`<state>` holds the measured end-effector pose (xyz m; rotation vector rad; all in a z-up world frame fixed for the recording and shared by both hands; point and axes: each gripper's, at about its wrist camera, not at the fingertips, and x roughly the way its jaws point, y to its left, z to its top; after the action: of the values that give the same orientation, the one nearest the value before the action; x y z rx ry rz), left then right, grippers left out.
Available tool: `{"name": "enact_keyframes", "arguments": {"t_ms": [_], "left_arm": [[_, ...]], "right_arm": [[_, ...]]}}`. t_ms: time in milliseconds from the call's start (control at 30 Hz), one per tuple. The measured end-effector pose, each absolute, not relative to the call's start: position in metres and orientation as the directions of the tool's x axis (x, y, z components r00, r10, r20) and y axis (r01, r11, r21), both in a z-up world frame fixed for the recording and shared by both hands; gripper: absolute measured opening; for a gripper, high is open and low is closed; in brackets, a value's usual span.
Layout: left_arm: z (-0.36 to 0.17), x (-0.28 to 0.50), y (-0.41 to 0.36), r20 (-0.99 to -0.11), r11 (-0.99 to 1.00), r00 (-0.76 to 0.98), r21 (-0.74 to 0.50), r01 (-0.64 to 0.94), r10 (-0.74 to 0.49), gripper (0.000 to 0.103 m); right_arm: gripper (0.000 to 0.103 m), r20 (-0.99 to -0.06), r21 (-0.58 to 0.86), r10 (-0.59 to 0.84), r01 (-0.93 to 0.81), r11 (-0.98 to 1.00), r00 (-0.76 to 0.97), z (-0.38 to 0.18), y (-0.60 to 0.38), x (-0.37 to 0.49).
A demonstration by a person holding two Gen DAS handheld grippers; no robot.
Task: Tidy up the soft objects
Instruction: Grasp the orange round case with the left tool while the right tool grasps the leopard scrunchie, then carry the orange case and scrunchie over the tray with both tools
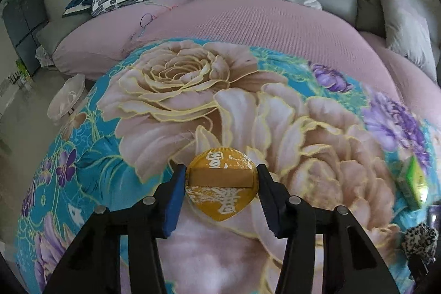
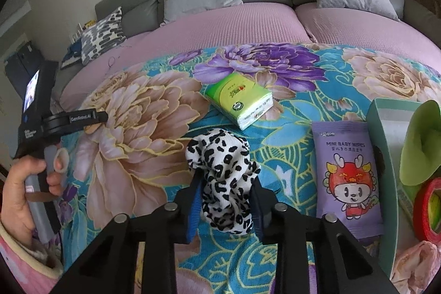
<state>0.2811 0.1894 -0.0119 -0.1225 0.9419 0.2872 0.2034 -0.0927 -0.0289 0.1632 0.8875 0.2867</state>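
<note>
My left hand-held gripper [image 1: 222, 178] sits low centre of the left wrist view, jaws half closed around the yellow round pad [image 1: 222, 183]; both pads look to touch its edges, left and right. The pad lies flat on the floral blanket [image 1: 165, 90], its brown band running left-right, straight across the jaws, printed characters reading top to bottom.

My right hand-held gripper [image 2: 226, 197] sits low centre of the right wrist view, jaws narrowed and pressing on the leopard-print cloth [image 2: 222, 170]. The cloth is bunched, long axis running away up the frame, top leaning upper left.

Green tissue pack [image 2: 239, 98] lies beyond it, upper centre, long axis diagonal. Purple baby wipes pack [image 2: 347, 178] lies right, upright in frame, beside the teal box [image 2: 386, 156]. I judge the box the likely target, right hand nearer.
</note>
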Motion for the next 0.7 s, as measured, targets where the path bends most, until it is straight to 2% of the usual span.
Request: {"name": "enact_keyframes", "arguments": {"t_ms": [233, 700], "left_arm": [[0.027, 0.253, 0.151, -0.777, 0.958, 0.622, -0.099, -0.271, 0.095, 0.052], [0.095, 0.223, 0.011, -0.675, 0.977, 0.721, -0.212, 0.014, -0.156, 0.052]], "right_arm": [[0.030, -0.675, 0.290, 0.321, -0.161, 0.943, 0.665, -0.005, -0.115, 0.193], [0.030, -0.547, 0.289, 0.150, 0.017, 0.957, 0.824, 0.058, -0.220, 0.153]]}}
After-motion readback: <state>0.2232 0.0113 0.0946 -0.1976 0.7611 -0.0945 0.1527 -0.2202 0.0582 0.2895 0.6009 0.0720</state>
